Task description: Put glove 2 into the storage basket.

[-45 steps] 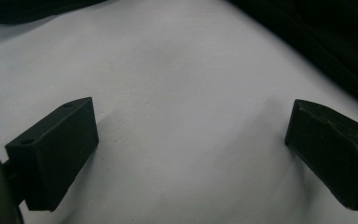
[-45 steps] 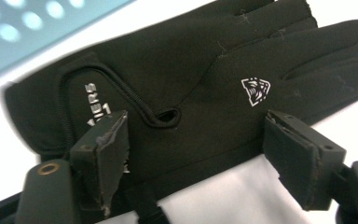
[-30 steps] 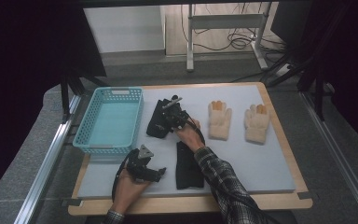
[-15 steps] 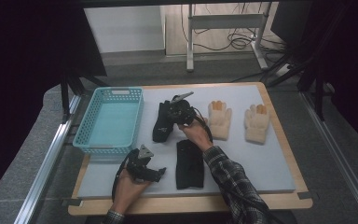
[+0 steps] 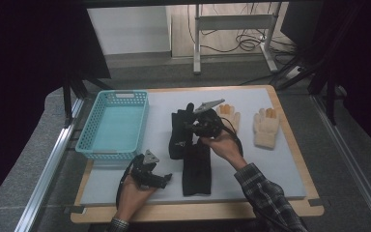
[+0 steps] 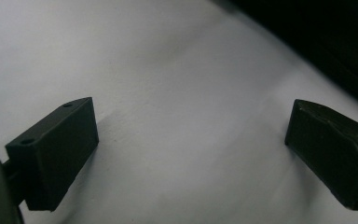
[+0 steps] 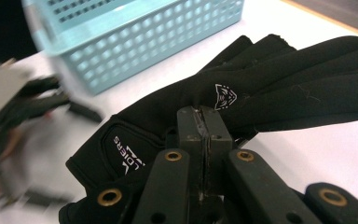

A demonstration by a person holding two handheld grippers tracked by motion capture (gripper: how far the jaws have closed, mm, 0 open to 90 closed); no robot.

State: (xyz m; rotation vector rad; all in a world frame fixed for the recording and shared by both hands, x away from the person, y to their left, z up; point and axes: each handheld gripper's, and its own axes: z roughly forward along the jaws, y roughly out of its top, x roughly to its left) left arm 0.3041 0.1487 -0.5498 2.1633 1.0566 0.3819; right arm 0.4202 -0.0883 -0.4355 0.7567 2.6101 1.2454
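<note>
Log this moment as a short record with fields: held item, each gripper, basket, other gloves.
held item: black glove, pinched at its middle
right gripper: shut on the black glove
left gripper: open, nothing between its jaws, over the white mat
basket: teal, nothing in it
other gloves: second black glove flat on the mat; two cream gloves at right

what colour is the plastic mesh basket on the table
Light blue-green plastic basket, clearest in the high view.

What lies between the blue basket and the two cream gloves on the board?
In the high view, a black glove pinched by the right gripper lies between the blue basket and the cream gloves.
</note>
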